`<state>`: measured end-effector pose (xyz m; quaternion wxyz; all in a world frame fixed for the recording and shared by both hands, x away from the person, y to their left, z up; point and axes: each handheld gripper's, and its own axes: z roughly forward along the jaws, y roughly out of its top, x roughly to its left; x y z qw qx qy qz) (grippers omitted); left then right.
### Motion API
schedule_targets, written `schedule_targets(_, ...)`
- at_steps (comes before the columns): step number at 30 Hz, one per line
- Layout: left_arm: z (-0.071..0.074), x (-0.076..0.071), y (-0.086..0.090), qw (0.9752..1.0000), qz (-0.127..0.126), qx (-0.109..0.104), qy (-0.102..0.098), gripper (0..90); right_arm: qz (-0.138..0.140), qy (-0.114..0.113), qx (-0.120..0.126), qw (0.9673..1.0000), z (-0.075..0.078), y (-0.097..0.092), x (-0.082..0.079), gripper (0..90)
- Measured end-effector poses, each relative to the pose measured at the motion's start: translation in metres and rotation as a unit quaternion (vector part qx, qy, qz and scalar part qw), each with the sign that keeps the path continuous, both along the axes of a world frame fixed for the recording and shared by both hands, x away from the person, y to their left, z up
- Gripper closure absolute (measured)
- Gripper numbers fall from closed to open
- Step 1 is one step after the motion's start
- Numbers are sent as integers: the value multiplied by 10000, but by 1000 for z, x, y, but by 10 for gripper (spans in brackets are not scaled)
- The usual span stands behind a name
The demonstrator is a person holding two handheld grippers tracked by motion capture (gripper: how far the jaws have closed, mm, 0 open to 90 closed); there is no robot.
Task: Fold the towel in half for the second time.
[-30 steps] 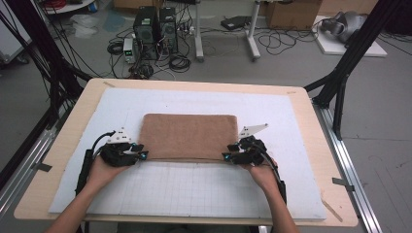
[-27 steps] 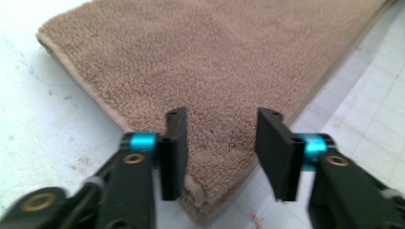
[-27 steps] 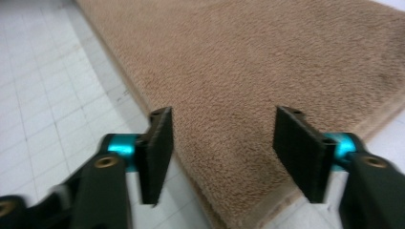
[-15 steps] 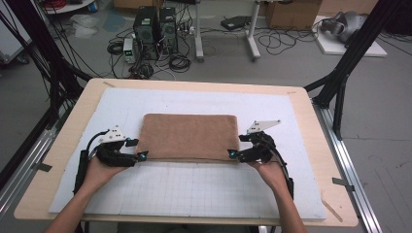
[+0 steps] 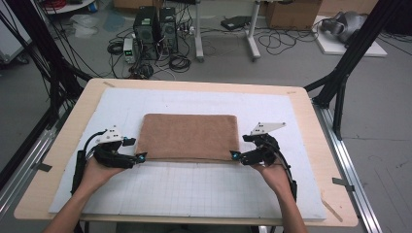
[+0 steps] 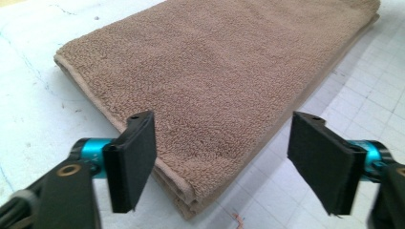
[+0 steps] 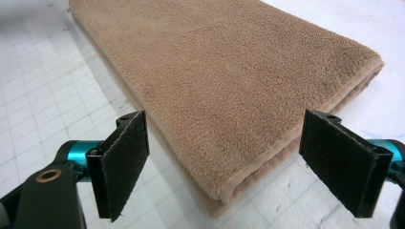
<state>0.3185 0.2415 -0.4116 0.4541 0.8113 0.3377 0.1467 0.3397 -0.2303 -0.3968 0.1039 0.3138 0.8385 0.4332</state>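
- Nearest the person, the left gripper point(image 5: 138, 157) and the right gripper point(image 5: 234, 156) sit at the 2 near corners of a brown terry-cloth towel point(image 5: 188, 137) folded into a flat rectangle.
- In the left gripper view the black fingers point(image 6: 131, 160) stand spread, having just been opening; the towel's near corner point(image 6: 188, 202) lies between them, but neither pad presses on it, so the grip is released.
- The right gripper view shows the same: its fingers point(image 7: 120, 164) apart and just opened wider, the towel's other near corner point(image 7: 222, 195) between them untouched.
- The towel lies flat in stacked layers, edges fairly even, near the middle of the white gridded mat point(image 5: 194, 189) that covers the pale wooden bench point(image 5: 311, 102).
- As a judgement, the fold looks done and the cloth has been let go; what may remain is another fold, or drawing the hands away.
- Beyond the bench, on the grey floor, stand black computer towers point(image 5: 155, 24) amid cables, a white stand point(image 5: 226, 29) and cardboard boxes point(image 5: 289, 12).
- No brand, label or writing can be read anywhere; the mat carries only thin grid lines.
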Motion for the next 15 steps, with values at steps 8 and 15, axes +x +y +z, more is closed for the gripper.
schedule_targets(8,4,-7,4,10000,-33,-39,-5,160,-117,-44,83,9999,0,-9,-12,126)
schedule_targets(15,5,-18,5,10000,-21,20,-1,126,-152,-97,96,9998,-1,-15,-27,124)
